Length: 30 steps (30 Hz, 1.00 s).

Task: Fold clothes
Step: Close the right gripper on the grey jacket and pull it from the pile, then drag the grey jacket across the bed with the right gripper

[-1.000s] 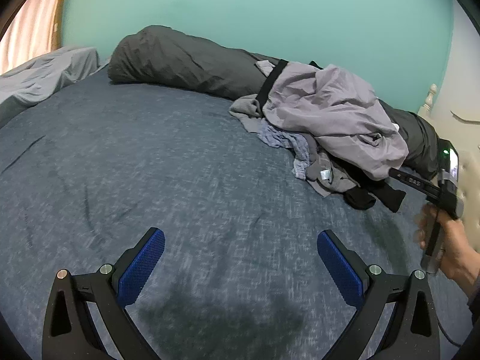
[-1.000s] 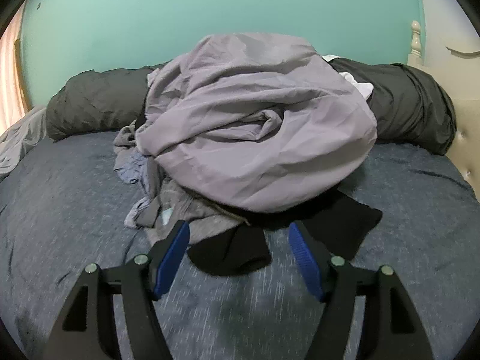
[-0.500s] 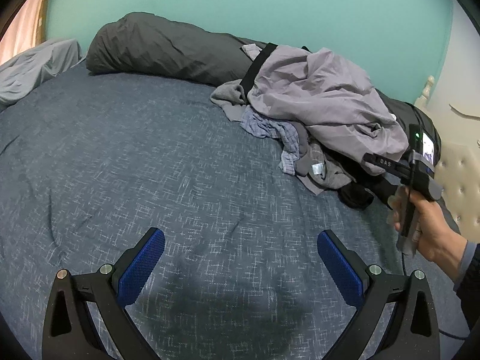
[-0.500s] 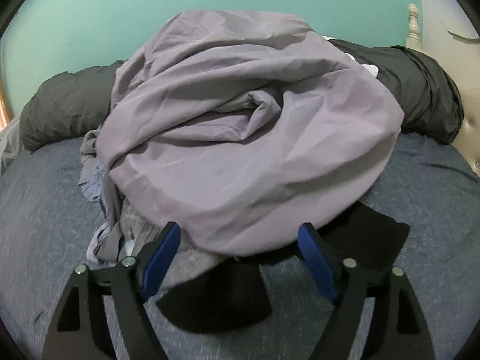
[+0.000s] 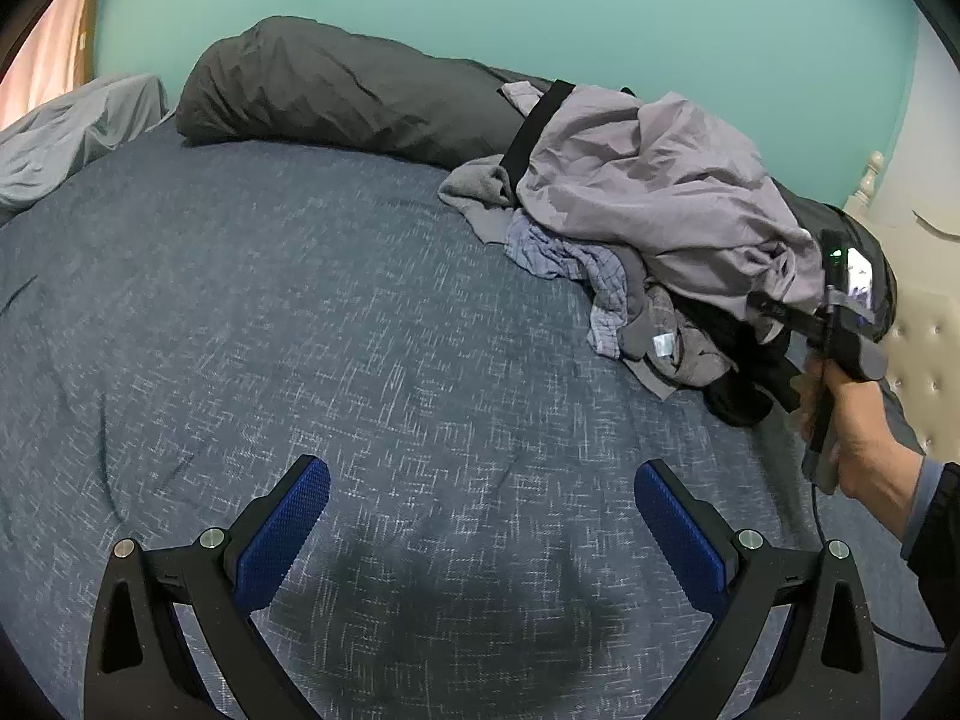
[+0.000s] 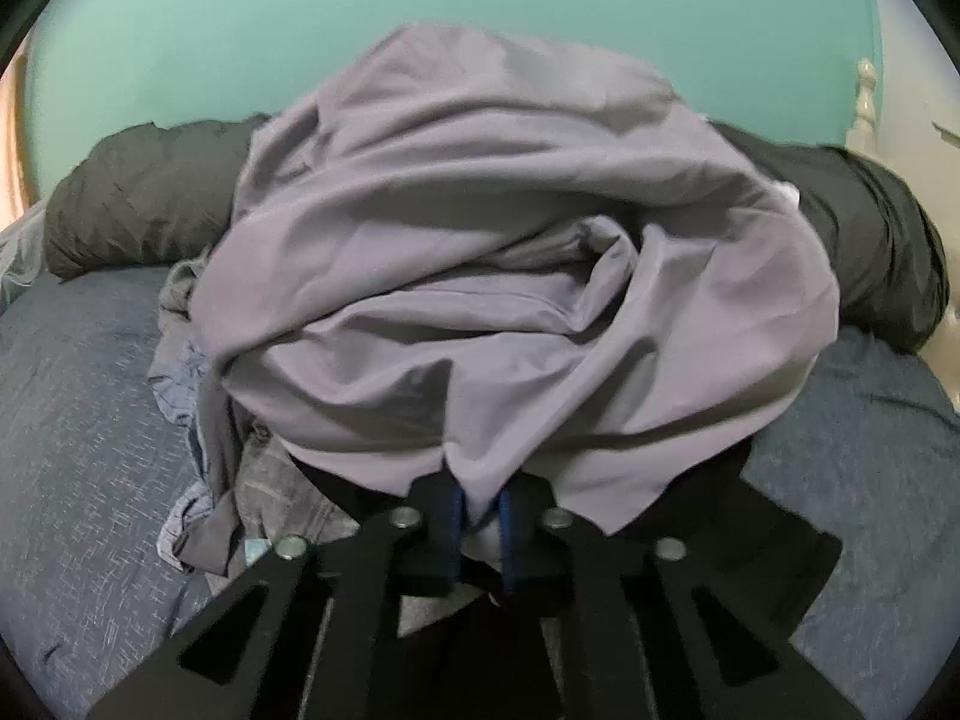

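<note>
A pile of clothes lies on the blue bedspread (image 5: 300, 330), topped by a big lilac garment (image 5: 654, 192) (image 6: 510, 276). Under it are a blue checked piece (image 5: 570, 258), grey pieces (image 5: 678, 348) and black pieces (image 6: 768, 528). My right gripper (image 6: 480, 507) is shut on the lower hem of the lilac garment; it also shows in the left wrist view (image 5: 780, 312) at the pile's right edge. My left gripper (image 5: 480, 516) is open and empty, low over bare bedspread, well left of the pile.
A long dark grey rolled duvet (image 5: 336, 90) lies along the teal wall behind the pile. A light grey sheet (image 5: 66, 132) is at far left. A cream tufted headboard (image 5: 924, 354) and bedpost stand at right.
My right gripper moved into the pile and shut on the lilac garment's hem. The left gripper's view shifted slightly; it stayed open over the bedspread.
</note>
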Available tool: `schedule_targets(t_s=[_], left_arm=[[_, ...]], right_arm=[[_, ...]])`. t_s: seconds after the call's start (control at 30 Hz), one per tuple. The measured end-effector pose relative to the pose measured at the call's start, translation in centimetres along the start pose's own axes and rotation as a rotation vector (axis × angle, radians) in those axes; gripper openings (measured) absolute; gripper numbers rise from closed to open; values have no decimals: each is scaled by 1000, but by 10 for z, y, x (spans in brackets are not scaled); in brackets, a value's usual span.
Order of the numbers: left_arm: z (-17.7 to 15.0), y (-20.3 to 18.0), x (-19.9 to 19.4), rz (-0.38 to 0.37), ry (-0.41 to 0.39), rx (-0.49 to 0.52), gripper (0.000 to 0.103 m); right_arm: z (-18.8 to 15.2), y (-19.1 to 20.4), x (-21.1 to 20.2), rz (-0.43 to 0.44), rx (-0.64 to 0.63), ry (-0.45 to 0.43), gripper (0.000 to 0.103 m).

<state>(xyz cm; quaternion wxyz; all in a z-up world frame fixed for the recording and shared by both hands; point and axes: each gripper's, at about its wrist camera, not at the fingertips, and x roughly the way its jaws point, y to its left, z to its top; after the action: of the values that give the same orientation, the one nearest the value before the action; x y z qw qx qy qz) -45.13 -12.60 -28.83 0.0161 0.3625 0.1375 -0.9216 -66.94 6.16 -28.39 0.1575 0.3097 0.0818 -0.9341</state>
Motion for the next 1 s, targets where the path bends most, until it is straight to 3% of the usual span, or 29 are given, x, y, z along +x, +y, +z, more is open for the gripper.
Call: schedule_targets(t_s=[0.27, 0.6, 1.0], left_arm=[[-10, 2, -7, 4, -3, -4, 103], [-26, 1, -61, 4, -49, 9, 103], [-71, 5, -160, 8, -101, -7, 103]], right_arm=[[-17, 15, -47, 185, -117, -69, 4], [-47, 52, -134, 422, -170, -115, 3], [-110, 66, -268, 515, -135, -121, 3]])
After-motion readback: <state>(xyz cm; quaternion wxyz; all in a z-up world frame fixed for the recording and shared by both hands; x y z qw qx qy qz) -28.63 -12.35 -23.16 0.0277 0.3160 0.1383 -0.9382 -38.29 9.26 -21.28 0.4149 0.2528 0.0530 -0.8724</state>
